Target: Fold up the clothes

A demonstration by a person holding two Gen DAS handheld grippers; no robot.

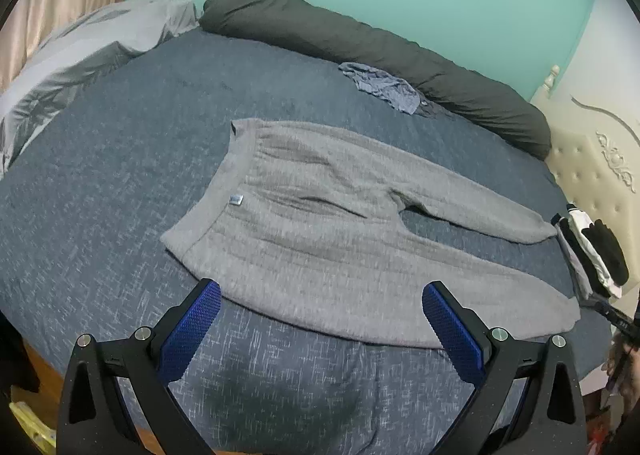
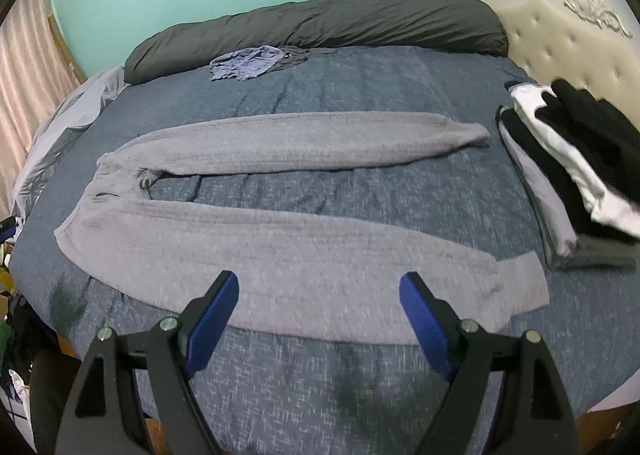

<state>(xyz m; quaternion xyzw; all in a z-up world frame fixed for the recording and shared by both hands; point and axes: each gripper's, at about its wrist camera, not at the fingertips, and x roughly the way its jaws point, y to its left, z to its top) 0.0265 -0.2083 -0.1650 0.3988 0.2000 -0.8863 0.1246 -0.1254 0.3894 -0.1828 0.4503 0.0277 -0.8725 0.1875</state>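
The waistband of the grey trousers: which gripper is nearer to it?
Left. The left gripper hangs open over the near edge of the grey trousers, close to the waistband. The right gripper hangs open over the near leg, closer to the cuff.

Small square label (image 1: pixel 236 200) on the waistband of the grey knit trousers (image 1: pixel 320 231): too small to read. Stack of folded black and white clothes (image 2: pixel 568 159) at the right is motion-blurred in the right wrist view and cut by the lens edge in the left wrist view (image 1: pixel 592 255). Crumpled blue-grey cloth (image 2: pixel 246 62) at the far side: can't tell what garment. Dark object (image 1: pixel 612 317) at the right edge of the left wrist view is cut off, unidentifiable. Clutter (image 2: pixel 12 315) off the near left corner of the blue mottled bed (image 2: pixel 360 383) is too dark to make out.
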